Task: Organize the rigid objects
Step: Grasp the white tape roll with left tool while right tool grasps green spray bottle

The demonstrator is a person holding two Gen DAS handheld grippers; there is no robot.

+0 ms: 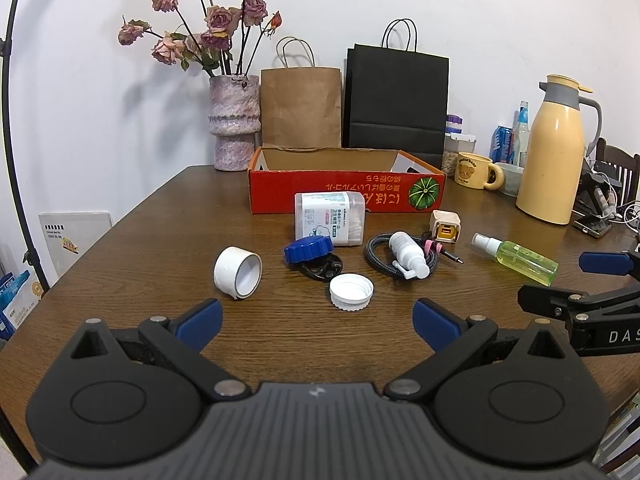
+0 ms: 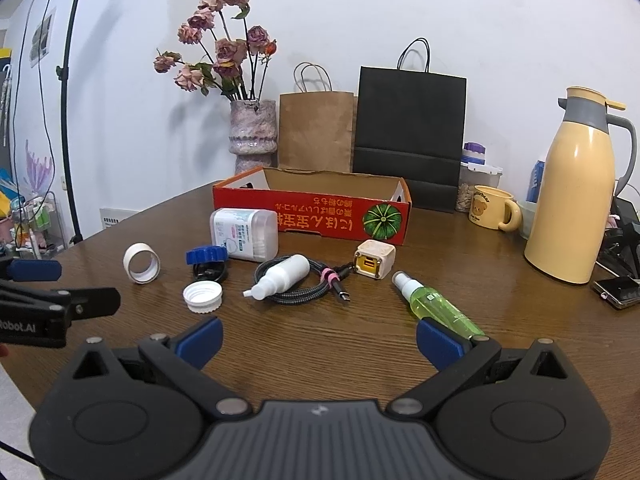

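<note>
Near your right gripper [image 2: 318, 340], jaws spread and empty like the left gripper [image 1: 318, 326], the green spray bottle [image 2: 438, 306] lies just short of its right pad. Round and slick, it could roll away before reaching the far red box [image 2: 312, 208].

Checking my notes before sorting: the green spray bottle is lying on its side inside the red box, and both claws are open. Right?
Not quite. The green spray bottle lies on the table, outside the red box, as the right wrist view shows. Both claws are open.
</note>
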